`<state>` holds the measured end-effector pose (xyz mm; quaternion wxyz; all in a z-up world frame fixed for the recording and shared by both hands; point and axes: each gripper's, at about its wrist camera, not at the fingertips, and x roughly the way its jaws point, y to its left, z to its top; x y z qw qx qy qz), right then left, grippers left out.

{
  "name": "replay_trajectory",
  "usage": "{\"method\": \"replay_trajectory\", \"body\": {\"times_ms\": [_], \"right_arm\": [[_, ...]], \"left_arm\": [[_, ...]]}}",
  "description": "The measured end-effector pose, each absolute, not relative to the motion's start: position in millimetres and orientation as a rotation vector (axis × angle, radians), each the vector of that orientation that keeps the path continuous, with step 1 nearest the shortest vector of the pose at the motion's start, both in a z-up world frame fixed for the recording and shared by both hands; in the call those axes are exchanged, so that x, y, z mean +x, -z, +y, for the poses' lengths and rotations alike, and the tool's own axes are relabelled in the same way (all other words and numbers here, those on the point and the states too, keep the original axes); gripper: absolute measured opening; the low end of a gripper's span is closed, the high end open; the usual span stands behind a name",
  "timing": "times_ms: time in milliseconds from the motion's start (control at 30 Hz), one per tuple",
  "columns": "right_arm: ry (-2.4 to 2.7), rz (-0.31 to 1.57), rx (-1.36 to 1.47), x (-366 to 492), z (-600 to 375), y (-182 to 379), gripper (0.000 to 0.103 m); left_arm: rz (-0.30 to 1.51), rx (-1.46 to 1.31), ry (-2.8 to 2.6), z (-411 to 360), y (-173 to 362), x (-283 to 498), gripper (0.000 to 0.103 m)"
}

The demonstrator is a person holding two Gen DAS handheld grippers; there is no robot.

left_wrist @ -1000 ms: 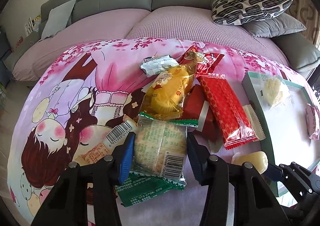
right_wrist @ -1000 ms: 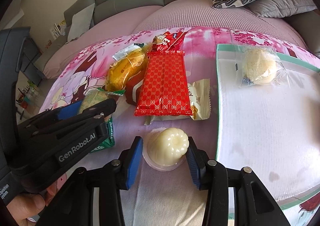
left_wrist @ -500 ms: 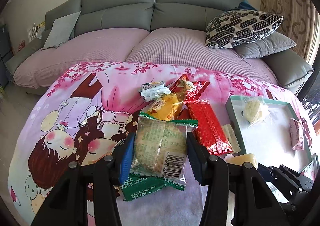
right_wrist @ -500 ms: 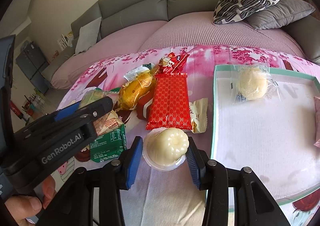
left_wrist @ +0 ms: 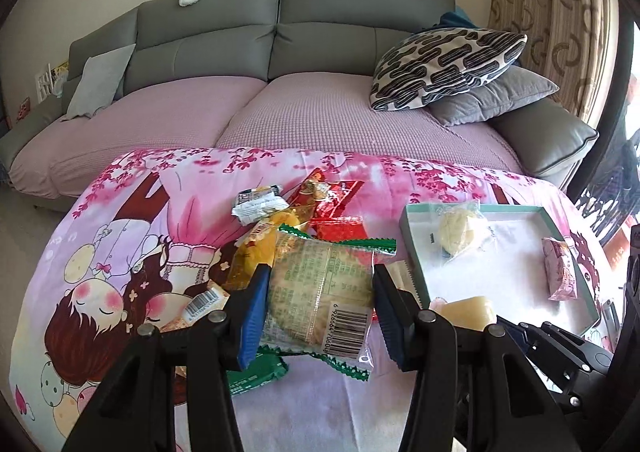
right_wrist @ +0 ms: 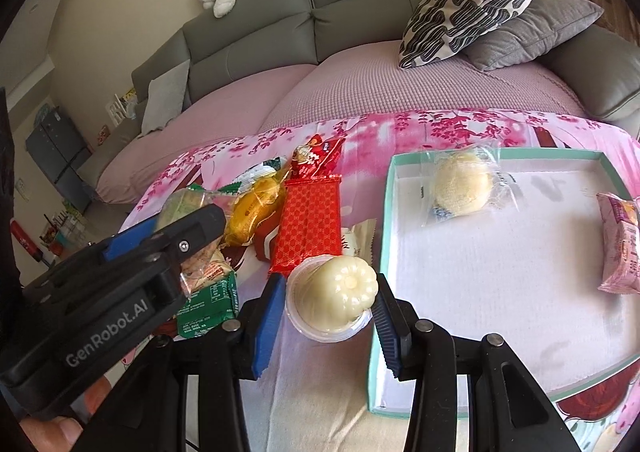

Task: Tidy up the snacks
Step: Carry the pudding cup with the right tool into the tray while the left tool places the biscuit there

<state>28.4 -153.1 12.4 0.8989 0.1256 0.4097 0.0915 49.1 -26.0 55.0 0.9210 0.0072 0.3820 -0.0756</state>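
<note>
Left wrist packet: crinkly clear cracker packet [left_wrist: 318, 294] with green zigzag ends, lifted over the cartoon-print cloth [left_wrist: 120, 236].
Left gripper [left_wrist: 318, 310]: blue pads clamp the packet's sides.
Right wrist cup: glossy fluted jelly cup [right_wrist: 332, 298], beside the teal-rimmed tray [right_wrist: 386, 208].
Right gripper [right_wrist: 326, 316]: pads squeeze the cup.

Two wrist cameras look forward and down along their grippers, close over the cloth-covered counter [left_wrist: 120, 252], facing the sofa [right_wrist: 360, 84]; both views share the snack pile [left_wrist: 304, 220] and teal tray [right_wrist: 384, 252].
</note>
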Motion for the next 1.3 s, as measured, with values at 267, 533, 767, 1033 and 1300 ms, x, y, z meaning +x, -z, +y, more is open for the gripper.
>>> {"method": "replay_trajectory", "body": {"times_ms": [267,533,767,1033,1300], "right_arm": [[-0.024,0.845,0.306,20.3,-213.1,-11.8,0.046],[0.169,0.860,0.360,-0.3,-286.3,-5.9,0.046],[0.287,0.868,0.397,-18.0,-325.6,-3.2,0.046],[0.312,0.889,0.411,-20.2,-335.9,2.9,0.046],[0.338,0.961,0.398,-11.9,-339.9,22.5,0.046]], "left_arm": [[0.796,0.065,0.238,-66.6,-51.9,48.7,0.052],[0.827,0.109,0.337,-113.4,-42.2,45.4,0.052],[0.851,0.150,0.400,-147.8,-31.1,39.0,0.052],[0.888,0.188,0.416,-166.7,-14.7,40.6,0.052],[0.943,0.196,0.400,-173.7,8.6,49.8,0.052]]}}
